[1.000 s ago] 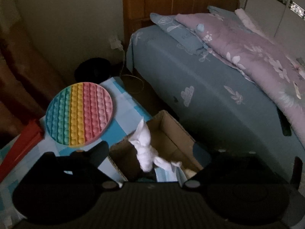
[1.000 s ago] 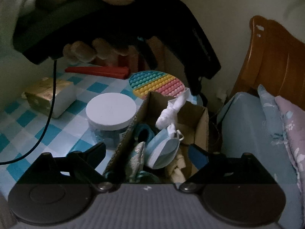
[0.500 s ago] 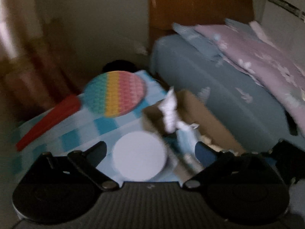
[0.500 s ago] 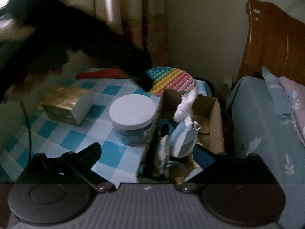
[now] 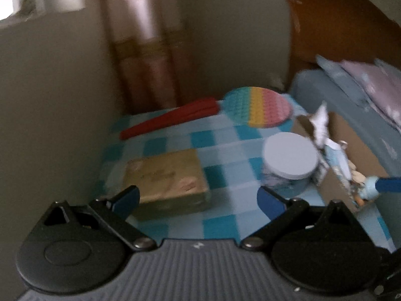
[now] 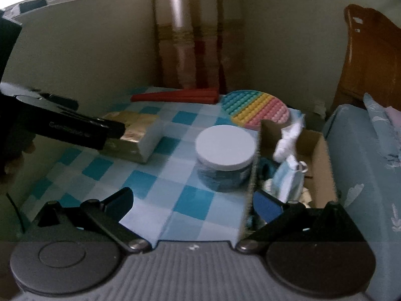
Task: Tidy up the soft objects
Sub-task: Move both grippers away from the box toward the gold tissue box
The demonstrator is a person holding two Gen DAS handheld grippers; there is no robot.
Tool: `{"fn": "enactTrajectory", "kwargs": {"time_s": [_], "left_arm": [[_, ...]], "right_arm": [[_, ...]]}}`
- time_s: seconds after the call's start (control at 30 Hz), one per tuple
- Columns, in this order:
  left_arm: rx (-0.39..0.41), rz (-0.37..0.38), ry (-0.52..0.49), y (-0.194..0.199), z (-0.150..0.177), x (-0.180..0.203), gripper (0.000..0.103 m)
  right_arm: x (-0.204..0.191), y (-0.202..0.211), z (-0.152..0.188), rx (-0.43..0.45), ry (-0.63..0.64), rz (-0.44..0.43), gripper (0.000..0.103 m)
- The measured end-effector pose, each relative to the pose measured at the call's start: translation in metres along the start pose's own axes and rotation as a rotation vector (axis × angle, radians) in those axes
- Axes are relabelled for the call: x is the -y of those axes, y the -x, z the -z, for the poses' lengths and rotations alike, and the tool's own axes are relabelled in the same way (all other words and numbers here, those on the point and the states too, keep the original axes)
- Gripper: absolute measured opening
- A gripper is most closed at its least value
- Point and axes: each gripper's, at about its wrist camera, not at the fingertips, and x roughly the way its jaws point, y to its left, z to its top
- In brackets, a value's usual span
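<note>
Bed [image 6: 363,150], with blue sheet and wooden headboard [image 5: 333,25], fills the far right of both views, beyond the right-hand tongs. Table under a blue-and-white checked cloth [image 5: 220,150] extends ahead of both tongs. Cardboard box [image 6: 318,155] stands at the cloth's right edge against the bed, ahead of the right finger of the right-hand tongs [image 6: 193,205]; it holds the soft objects: a white cloth piece [image 6: 288,138] standing up at its far end, a pale blue face mask [image 6: 288,178] nearer, and further small items too blurred to name. Round rainbow bubble mat [image 5: 258,106] lies flat at the far end of the table, just behind the box. Gold-wrapped packet [image 5: 168,178] lies on the cloth directly ahead of the left-hand tongs [image 5: 198,198], its near corner just beyond the left fingertip. White-lidded round jar [image 6: 225,158] stands upright just left of the box, ahead of the right-hand tongs and just beyond the right fingertip of the left-hand tongs. Folded red item [image 5: 170,120] lies far ahead, left of the mat. Both tongs are released, fingers spread wide with nothing between them; in the right wrist view the left-hand tongs [image 6: 75,128] reach in over the packet.
</note>
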Motion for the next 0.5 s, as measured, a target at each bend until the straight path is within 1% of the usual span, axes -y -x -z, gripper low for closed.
{"fn": "enactTrajectory", "kwargs": {"time_s": [0.07,0.17,0.3,0.4,0.5], "left_arm": [[0.01,-0.028,0.057,0.004,0.009,-0.016,0.101],[0.015,-0.067,0.109,0.005,0.027,-0.037,0.102],[-0.012,-0.126,0.157,-0.001,0.051,-0.06,0.102],[-0.04,-0.125,0.187,-0.01,0.065,-0.075,0.102],[-0.05,-0.126,0.205,-0.017,0.075,-0.084,0.102]], "right_arm": [[-0.01,-0.002,0.0,-0.001,0.005,-0.01,0.103],[-0.024,-0.007,-0.001,-0.002,0.032,-0.012,0.103],[-0.04,-0.018,-0.004,-0.014,0.062,-0.035,0.103],[-0.052,-0.03,-0.008,-0.03,0.082,-0.043,0.103],[-0.062,-0.042,-0.015,-0.043,0.104,-0.053,0.103]]}}
